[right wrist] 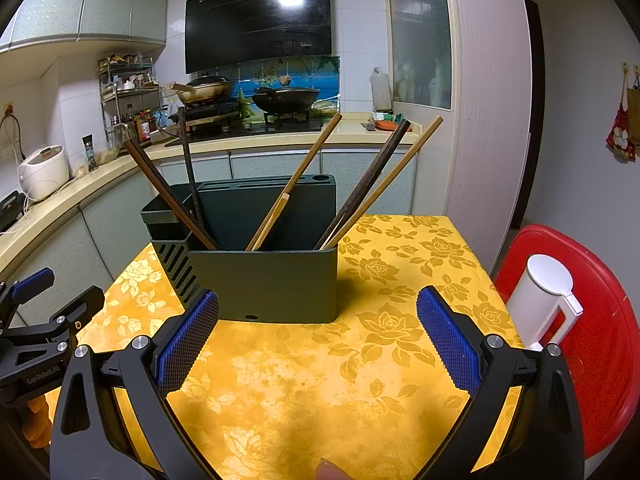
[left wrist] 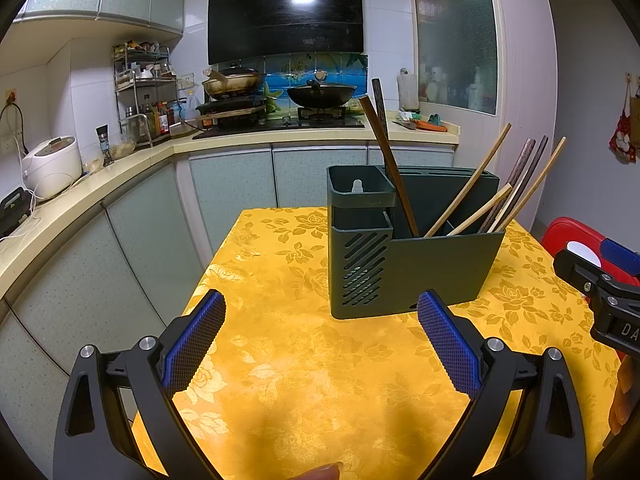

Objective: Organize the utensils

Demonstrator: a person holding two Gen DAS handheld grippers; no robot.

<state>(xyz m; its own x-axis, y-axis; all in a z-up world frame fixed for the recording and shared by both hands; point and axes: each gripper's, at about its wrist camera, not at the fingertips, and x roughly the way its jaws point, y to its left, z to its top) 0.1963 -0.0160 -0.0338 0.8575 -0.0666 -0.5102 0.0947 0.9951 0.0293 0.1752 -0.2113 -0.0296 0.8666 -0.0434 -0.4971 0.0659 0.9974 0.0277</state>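
With every chopstick [right wrist: 294, 184] seemingly already standing in the dark green utensil holder [right wrist: 264, 280] at twelve o'clock on the yellow tabletop [right wrist: 320, 384], both the left gripper [left wrist: 322, 344] and right gripper [right wrist: 318, 340] hover wide-fingered and empty (probably just regrouping the splayed sticks remains).

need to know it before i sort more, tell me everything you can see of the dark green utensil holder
The dark green utensil holder stands upright on the yellow floral tablecloth. It looks like matte plastic: a low front bin, a taller slotted block behind, and a side compartment with slanted vent slits. Wooden chopsticks, light and dark, lean in the front bin. Neither hand-held gripper touches it.
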